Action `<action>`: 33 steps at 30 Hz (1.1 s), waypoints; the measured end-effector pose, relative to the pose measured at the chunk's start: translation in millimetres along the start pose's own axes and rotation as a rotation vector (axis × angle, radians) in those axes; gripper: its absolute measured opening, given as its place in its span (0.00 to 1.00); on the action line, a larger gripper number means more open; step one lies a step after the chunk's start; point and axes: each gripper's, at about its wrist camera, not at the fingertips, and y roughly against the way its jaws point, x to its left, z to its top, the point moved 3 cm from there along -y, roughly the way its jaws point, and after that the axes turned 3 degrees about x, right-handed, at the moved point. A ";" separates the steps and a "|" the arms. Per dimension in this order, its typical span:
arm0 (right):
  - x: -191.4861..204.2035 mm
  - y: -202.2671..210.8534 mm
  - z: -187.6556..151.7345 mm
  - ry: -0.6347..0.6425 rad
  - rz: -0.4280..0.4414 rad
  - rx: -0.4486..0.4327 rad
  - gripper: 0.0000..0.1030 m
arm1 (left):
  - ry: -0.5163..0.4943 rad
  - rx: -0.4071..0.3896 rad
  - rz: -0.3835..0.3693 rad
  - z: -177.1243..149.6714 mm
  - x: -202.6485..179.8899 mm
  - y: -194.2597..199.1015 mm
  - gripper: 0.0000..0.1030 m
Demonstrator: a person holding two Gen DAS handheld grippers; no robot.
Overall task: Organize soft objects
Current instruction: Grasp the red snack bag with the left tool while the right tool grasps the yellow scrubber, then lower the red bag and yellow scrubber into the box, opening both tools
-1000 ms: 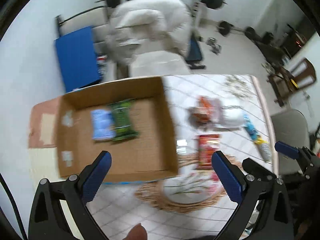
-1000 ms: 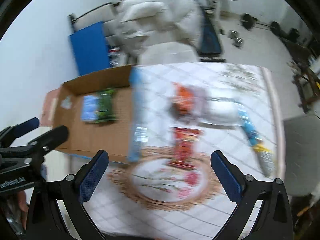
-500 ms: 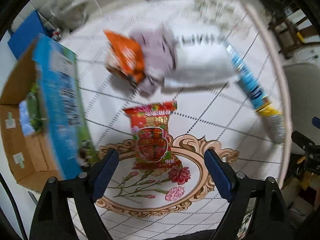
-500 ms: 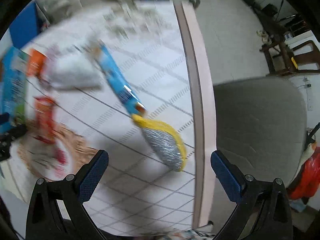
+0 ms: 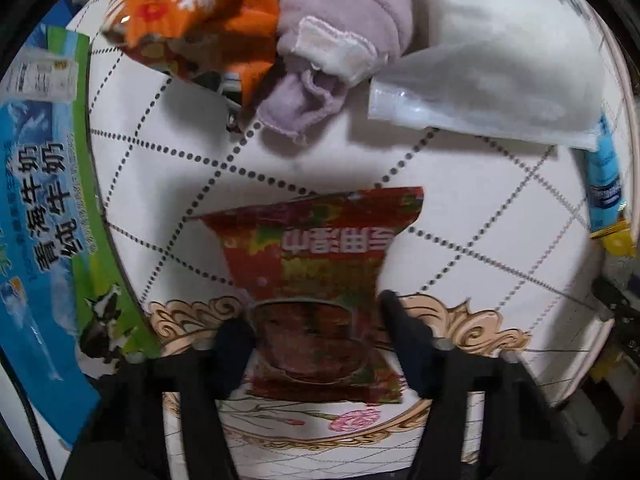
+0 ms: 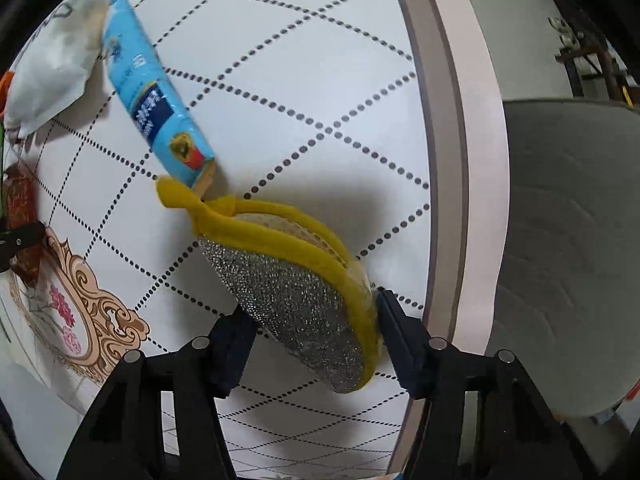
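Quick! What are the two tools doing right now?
Left tool: closing around the red snack packet.
Right tool: closing around the scrubber.

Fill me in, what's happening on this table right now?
A person is working two handheld grippers at once. The left gripper straddles the red snack packet lying on the tablecloth; its fingers sit at the packet's sides. The right gripper brackets the yellow-edged scrubber near the table edge, fingers against it. Whether either is clamped yet is unclear. Orange bag, purple cloth and white pouch lie behind.
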 end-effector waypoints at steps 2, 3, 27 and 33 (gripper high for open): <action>-4.0 5.0 -3.7 -0.032 0.017 -0.014 0.55 | 0.008 -0.022 -0.009 -5.6 3.0 6.7 0.42; -4.6 9.8 -7.1 -0.047 0.024 -0.021 0.54 | 0.006 -0.044 -0.005 -9.0 8.6 13.6 0.42; 451.8 169.7 -35.0 0.084 0.555 -0.119 0.52 | 0.238 -0.271 -0.032 -116.1 338.5 150.0 0.42; 540.4 116.6 -7.8 0.056 0.533 -0.041 0.52 | 0.245 -0.127 -0.069 -83.1 396.5 91.6 0.42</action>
